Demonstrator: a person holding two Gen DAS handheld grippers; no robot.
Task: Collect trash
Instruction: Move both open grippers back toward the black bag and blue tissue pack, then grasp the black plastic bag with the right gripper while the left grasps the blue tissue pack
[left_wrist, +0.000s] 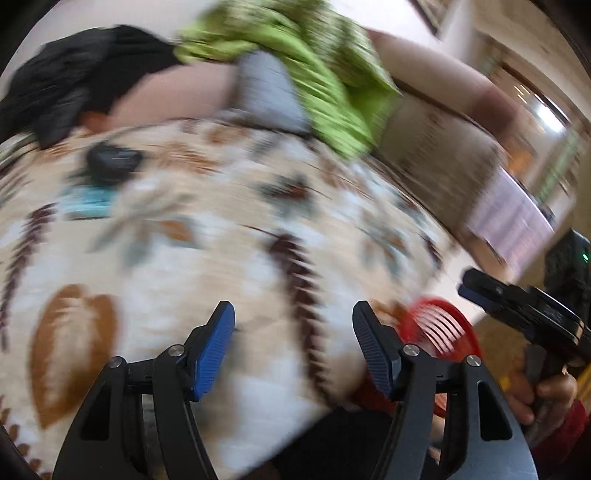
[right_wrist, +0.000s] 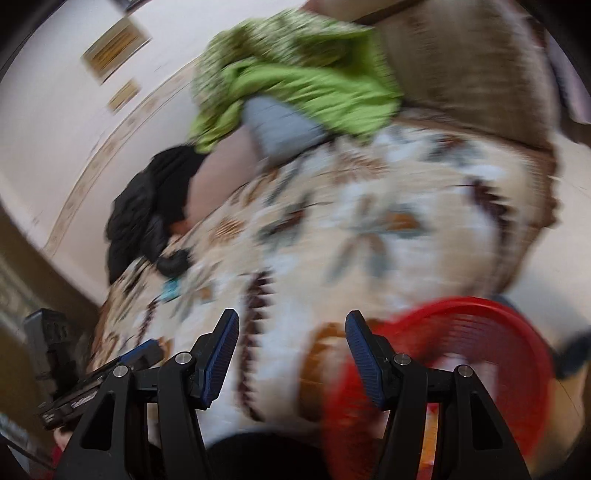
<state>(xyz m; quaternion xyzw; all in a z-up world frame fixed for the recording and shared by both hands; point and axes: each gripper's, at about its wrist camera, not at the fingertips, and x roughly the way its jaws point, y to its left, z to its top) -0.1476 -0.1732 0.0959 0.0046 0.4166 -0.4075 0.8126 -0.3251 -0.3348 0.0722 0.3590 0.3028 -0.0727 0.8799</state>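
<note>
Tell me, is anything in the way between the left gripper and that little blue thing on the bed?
Nothing visible is. The left gripper is open and empty, and only bare patterned bedspread lies between it and the blue scrap. A dark object sits just beyond the scrap.

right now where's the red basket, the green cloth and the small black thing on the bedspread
red basket (right_wrist: 476, 332): right wrist view, on its slatted inner wall near the rim
green cloth (left_wrist: 314, 70): left wrist view, on the middle of the bunched fabric
small black thing (left_wrist: 112, 160): left wrist view, on its centre; too blurred to identify
</note>
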